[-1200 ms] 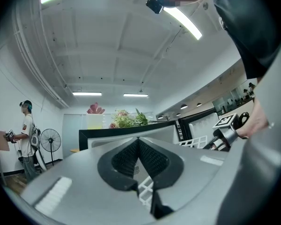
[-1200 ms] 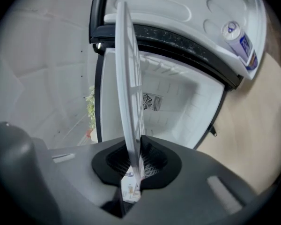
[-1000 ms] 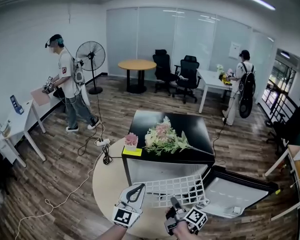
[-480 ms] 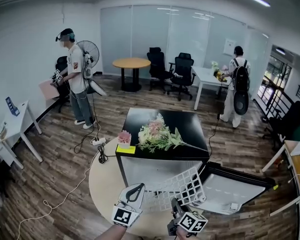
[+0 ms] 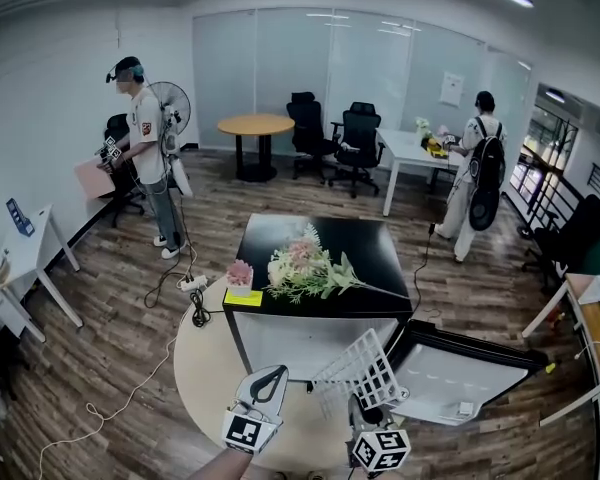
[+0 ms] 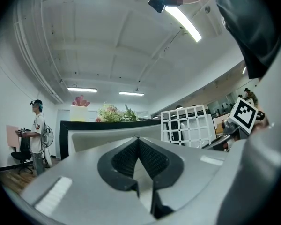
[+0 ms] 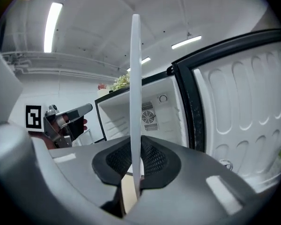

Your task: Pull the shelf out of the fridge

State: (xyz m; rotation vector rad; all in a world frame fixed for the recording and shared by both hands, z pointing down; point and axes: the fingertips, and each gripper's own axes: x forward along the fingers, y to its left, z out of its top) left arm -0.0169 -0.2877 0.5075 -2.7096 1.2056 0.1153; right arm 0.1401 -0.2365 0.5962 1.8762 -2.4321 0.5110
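The white grid shelf [image 5: 365, 366] is outside the fridge, tilted up on edge in front of the open black mini-fridge [image 5: 280, 343]. My right gripper [image 5: 364, 410] is shut on the shelf's near edge. In the right gripper view the shelf [image 7: 136, 93] shows edge-on as a thin white strip pinched between the pads [image 7: 152, 157]. Behind it are the white fridge interior [image 7: 157, 118] and the open door [image 7: 239, 116]. My left gripper [image 5: 276, 375] is shut and empty, to the left of the shelf. From the left gripper view the shelf [image 6: 187, 125] stands upright to the right.
Flowers [image 5: 305, 268] and a small pot [image 5: 240, 276] lie on the fridge top. The fridge stands on a round beige table [image 5: 205, 368], its door [image 5: 460, 378] swung out to the right. One person [image 5: 145, 158] stands at the far left and another [image 5: 475, 183] at the far right. A cable [image 5: 170, 318] crosses the floor.
The shelf has come out of the fridge and turned from lying flat to standing steeply on edge. The right gripper drew back toward me with it. The left gripper stayed in place.
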